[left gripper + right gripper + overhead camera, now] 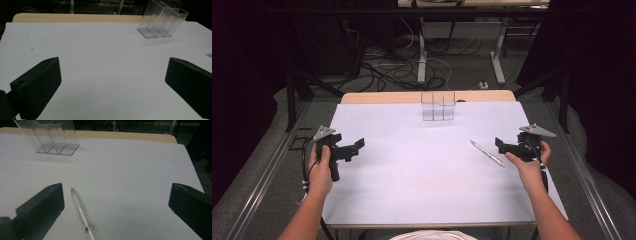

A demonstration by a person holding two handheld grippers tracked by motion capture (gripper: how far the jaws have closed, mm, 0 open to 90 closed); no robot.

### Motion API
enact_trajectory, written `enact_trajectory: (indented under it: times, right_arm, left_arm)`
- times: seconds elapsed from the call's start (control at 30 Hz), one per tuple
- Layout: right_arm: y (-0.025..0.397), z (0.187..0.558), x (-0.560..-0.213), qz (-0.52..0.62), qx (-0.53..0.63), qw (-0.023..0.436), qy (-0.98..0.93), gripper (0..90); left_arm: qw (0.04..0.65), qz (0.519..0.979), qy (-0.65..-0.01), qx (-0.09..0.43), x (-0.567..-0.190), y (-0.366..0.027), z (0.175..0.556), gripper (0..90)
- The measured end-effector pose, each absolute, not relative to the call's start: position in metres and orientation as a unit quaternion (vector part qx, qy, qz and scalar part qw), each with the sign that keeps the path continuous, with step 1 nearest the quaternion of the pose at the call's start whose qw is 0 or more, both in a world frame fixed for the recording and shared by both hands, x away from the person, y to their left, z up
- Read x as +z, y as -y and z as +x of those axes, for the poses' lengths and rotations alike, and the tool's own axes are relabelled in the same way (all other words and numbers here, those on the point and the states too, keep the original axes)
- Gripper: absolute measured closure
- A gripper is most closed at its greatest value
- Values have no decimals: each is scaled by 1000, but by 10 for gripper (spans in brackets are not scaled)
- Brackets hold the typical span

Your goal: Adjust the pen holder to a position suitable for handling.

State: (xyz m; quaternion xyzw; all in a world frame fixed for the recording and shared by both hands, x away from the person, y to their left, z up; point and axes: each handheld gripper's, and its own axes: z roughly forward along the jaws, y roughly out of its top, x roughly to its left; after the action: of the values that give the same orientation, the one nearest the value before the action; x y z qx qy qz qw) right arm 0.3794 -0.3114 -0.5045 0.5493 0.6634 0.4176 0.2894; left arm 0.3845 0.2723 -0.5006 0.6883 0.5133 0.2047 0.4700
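Observation:
A clear plastic holder with upright compartments stands at the far middle of the white table. A white pen lies flat on the right side, angled toward the near right. My right gripper is held just right of the pen, open and empty. In the right gripper view the pen lies close beside the left jaw, inside the open right gripper, with the holder beyond. My left gripper hovers at the left, open and empty. The left gripper view shows the open left gripper and the holder far right.
The table's wooden far edge runs behind the holder. Past it are a dark floor with cables and desk legs. Metal rails flank the table on both sides.

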Motion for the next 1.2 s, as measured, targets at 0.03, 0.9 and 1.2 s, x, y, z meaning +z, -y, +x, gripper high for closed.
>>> enact_trajectory:
  times: [0.03,0.9,1.2]
  right_arm:
    - [310,381,-506,543,415,290,-670,2]
    - [270,413,-473,515,381,283,-714,11]
    - [256,426,-456,495,363,295,-733,36]
  left_arm:
    - [471,688,-512,206,-500,-272,386,3]
    - [475,683,-518,201,-499,-275,382,4]
    - [473,681,-522,198,-500,-276,382,3]
